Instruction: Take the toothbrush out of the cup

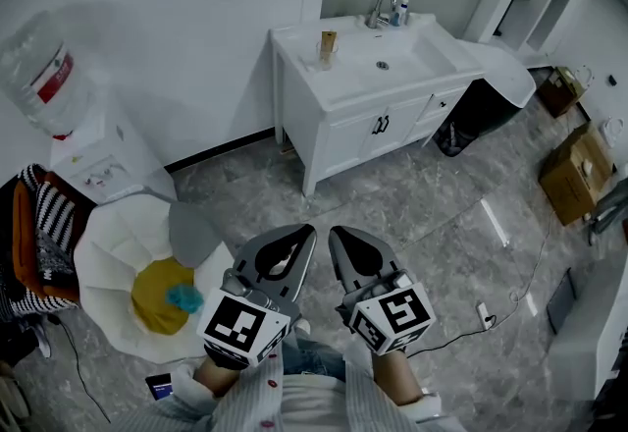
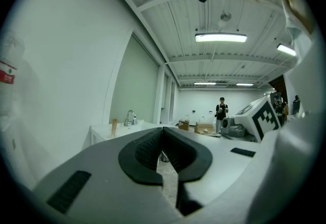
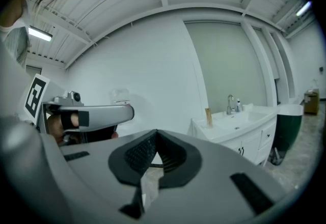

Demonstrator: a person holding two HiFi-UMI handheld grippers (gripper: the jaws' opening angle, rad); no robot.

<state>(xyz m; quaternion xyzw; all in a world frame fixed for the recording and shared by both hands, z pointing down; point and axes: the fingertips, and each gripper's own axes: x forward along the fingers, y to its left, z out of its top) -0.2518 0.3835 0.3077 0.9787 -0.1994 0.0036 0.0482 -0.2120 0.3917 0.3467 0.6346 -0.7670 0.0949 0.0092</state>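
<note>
A tan cup (image 1: pixel 327 45) with a toothbrush standing in it sits at the left front corner of a white vanity sink (image 1: pixel 343 86), far across the floor from me. The same cup (image 2: pixel 114 127) looks small in the left gripper view, and the cup (image 3: pixel 208 116) stands left of the faucet (image 3: pixel 231 103) in the right gripper view. My left gripper (image 1: pixel 305 233) and right gripper (image 1: pixel 337 235) are held side by side near my body, pointing toward the vanity. The jaws of both meet at the tips, left gripper (image 2: pixel 163 129) and right gripper (image 3: pixel 156 133), with nothing between them.
A water dispenser (image 1: pixel 69 106) stands at the left wall. Below it is a white tub (image 1: pixel 108 253) holding a yellow and teal thing. A black bin (image 1: pixel 471 116) sits right of the vanity, cardboard boxes (image 1: pixel 579 170) further right. A cable (image 1: pixel 510 297) crosses the floor. A person (image 2: pixel 221 112) stands far off.
</note>
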